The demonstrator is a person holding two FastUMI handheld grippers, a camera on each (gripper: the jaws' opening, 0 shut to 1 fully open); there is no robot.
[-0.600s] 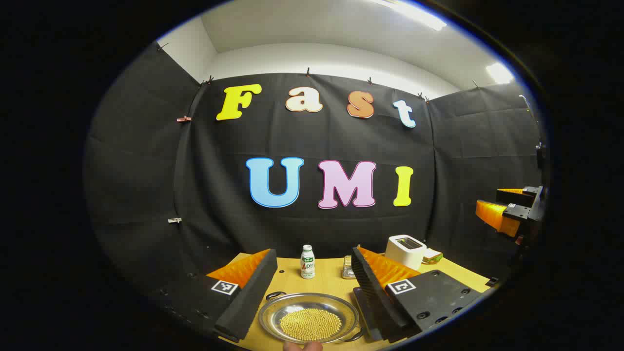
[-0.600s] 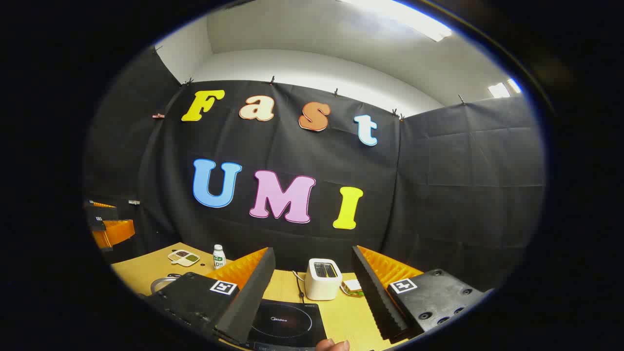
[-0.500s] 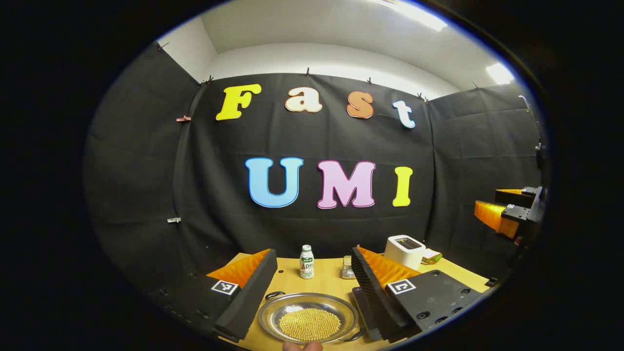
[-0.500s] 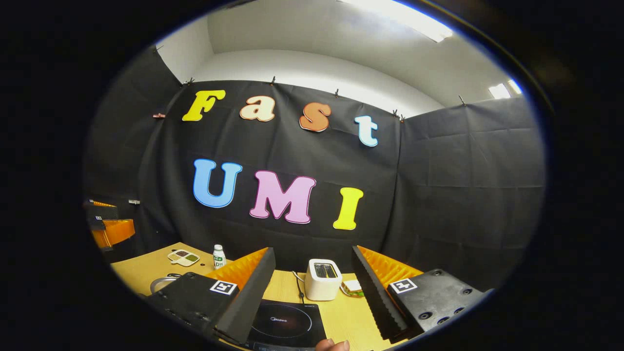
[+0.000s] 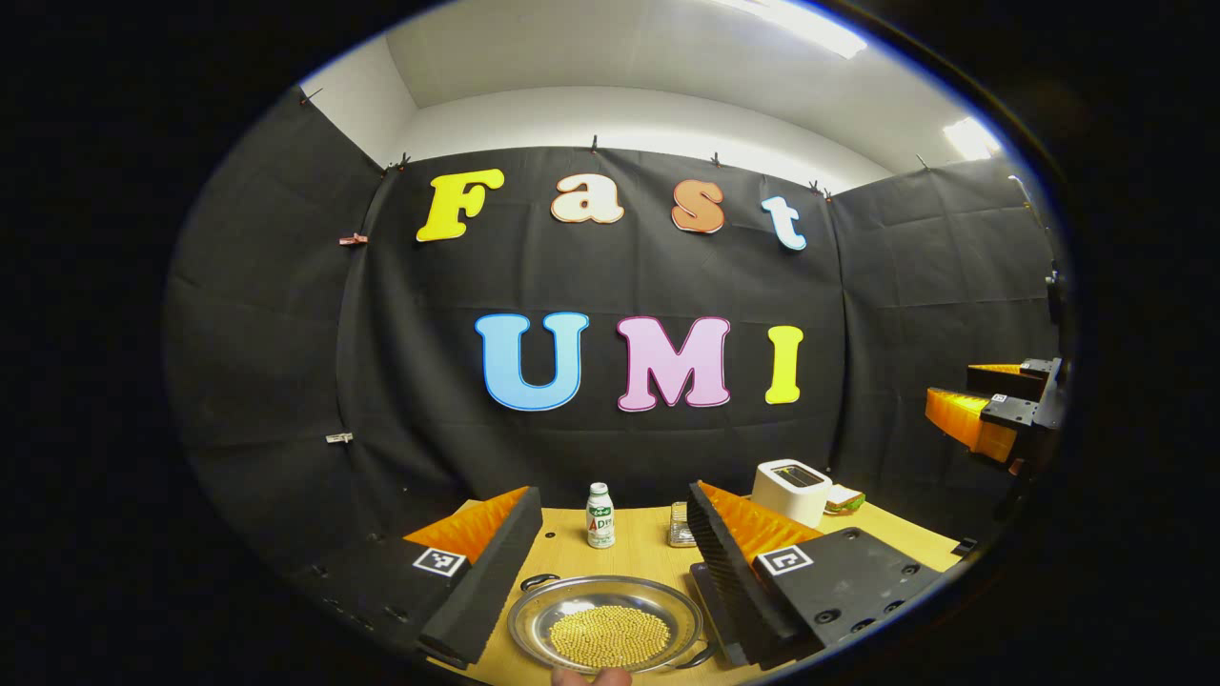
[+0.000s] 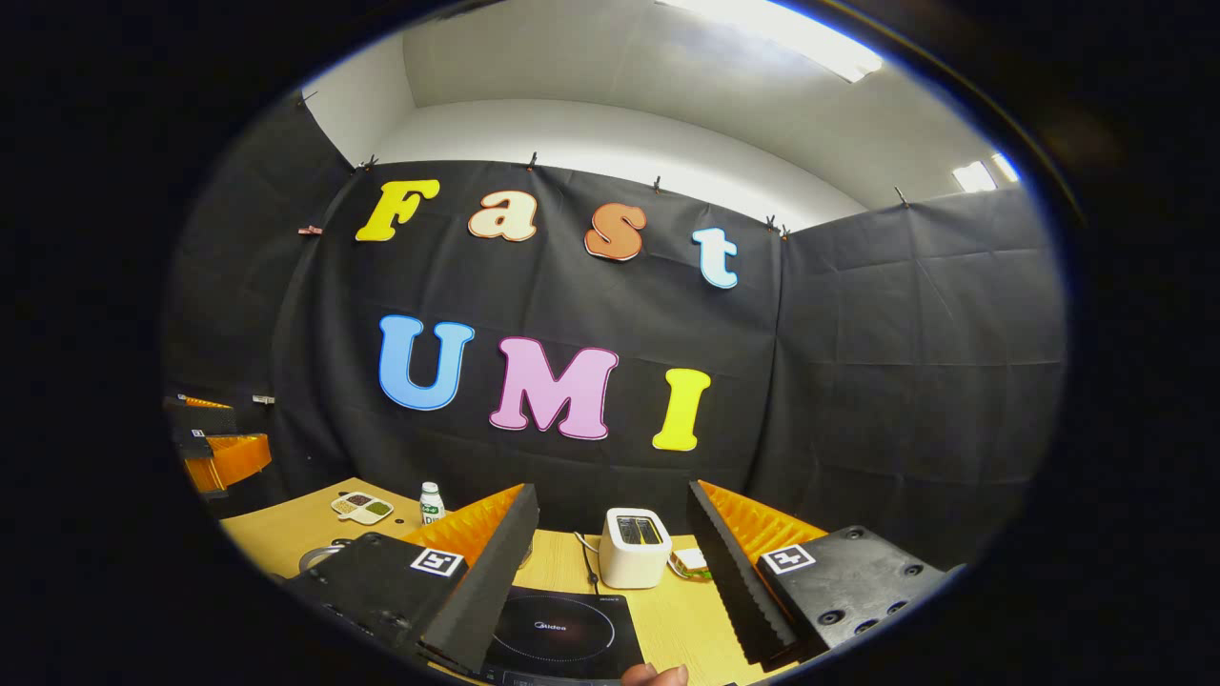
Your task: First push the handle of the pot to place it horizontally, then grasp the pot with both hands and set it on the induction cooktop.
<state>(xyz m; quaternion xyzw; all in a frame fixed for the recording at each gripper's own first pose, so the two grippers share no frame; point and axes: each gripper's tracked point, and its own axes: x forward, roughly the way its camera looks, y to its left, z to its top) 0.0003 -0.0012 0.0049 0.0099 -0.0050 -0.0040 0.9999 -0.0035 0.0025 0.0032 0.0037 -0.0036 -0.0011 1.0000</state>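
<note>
Though both spread wide, left gripper (image 5: 610,562) frames pot (image 5: 606,624), right gripper (image 6: 610,562) hides cooktop (image 6: 562,638) corner.

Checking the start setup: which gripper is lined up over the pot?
The left gripper: the pot lies between its open fingers; the right gripper frames the induction cooktop.

A recording booth dressed as a small kitchen, not a real home. Black cloth (image 6: 858,381) clipped along its top edge walls it in, with a plain white wall and ceiling lights above at 12 o'clock. On the wooden table (image 6: 667,610) at 6 o'clock sit kitchen props: an induction cooktop (image 6: 562,634), a white toaster (image 6: 634,545) and a small bottle (image 5: 599,514).
</note>
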